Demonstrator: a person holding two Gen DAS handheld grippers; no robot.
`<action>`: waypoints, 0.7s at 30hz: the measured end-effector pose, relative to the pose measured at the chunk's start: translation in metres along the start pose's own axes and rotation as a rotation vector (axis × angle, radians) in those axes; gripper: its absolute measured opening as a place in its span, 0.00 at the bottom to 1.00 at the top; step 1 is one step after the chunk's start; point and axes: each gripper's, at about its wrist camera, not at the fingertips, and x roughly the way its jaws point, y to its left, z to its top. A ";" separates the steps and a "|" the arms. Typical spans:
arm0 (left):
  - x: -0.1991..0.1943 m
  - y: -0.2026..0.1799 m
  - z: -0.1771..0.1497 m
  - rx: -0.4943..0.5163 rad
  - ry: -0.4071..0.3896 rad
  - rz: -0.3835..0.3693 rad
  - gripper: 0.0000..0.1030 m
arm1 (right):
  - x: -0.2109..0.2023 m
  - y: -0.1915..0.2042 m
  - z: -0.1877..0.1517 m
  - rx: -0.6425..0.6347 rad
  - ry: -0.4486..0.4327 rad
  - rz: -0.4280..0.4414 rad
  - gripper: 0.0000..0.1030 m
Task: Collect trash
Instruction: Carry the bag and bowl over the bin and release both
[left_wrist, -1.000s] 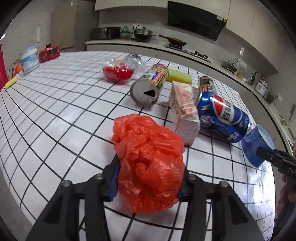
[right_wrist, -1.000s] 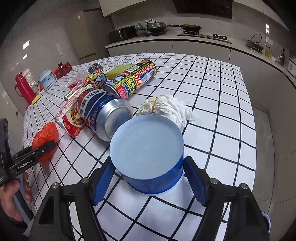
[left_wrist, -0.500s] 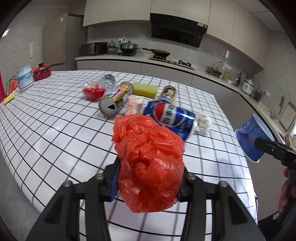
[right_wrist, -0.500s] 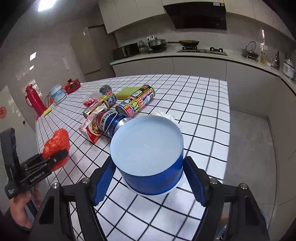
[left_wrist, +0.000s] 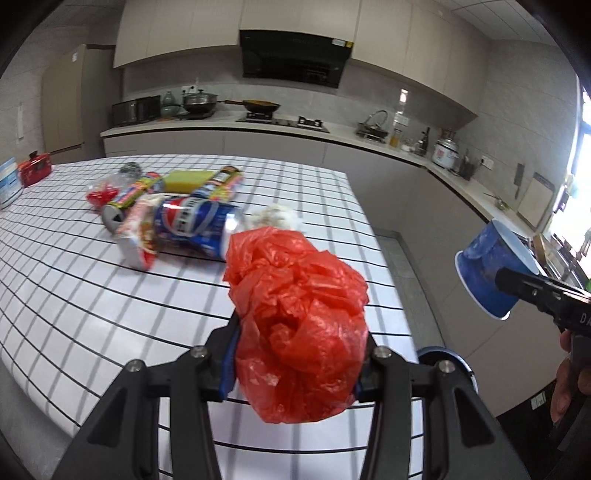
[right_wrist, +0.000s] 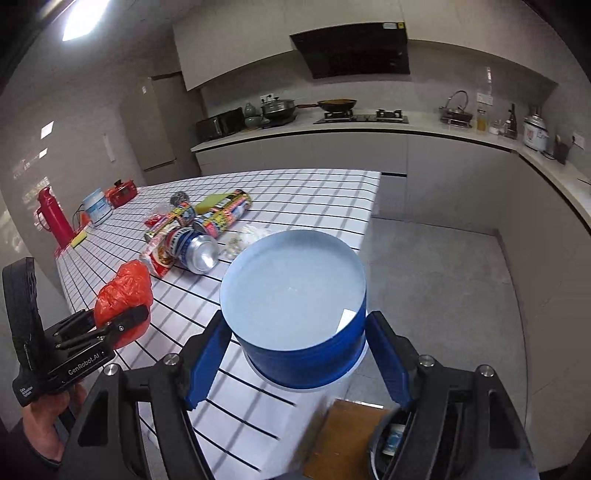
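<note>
My left gripper (left_wrist: 297, 354) is shut on a crumpled red plastic bag (left_wrist: 299, 317), held in the air above the near part of the white grid-tiled table (left_wrist: 74, 295). My right gripper (right_wrist: 295, 350) is shut on a blue paper cup (right_wrist: 295, 295), its pads against the cup's sides, over the table's right edge. The right wrist view shows the red bag (right_wrist: 123, 295) at the left, with a hand below it. More trash lies on the table: a Pepsi can (left_wrist: 192, 225), a snack packet (left_wrist: 138, 232), a crumpled tissue (left_wrist: 277, 218) and two printed cans.
A dark round bin (right_wrist: 391, 439) with something inside and a brown board (right_wrist: 340, 435) sit on the floor below my right gripper. A yellow sponge (left_wrist: 188, 181), a red thermos (right_wrist: 51, 218) and a white tub (right_wrist: 96, 208) stand farther back. Kitchen counters run along the far wall.
Both grippers have risen and drawn back from the table's middle toward its near right edge, carrying the bag and the cup. The trash pile now looks smaller and farther away.
</note>
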 end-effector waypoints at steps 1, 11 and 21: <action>0.001 -0.010 -0.001 0.009 0.002 -0.013 0.46 | -0.005 -0.008 -0.004 0.008 0.001 -0.012 0.74; 0.016 -0.109 -0.017 0.106 0.033 -0.137 0.46 | -0.051 -0.098 -0.053 0.103 0.022 -0.128 0.74; 0.047 -0.172 -0.045 0.172 0.075 -0.179 0.46 | -0.006 -0.190 -0.136 0.219 0.173 -0.147 0.75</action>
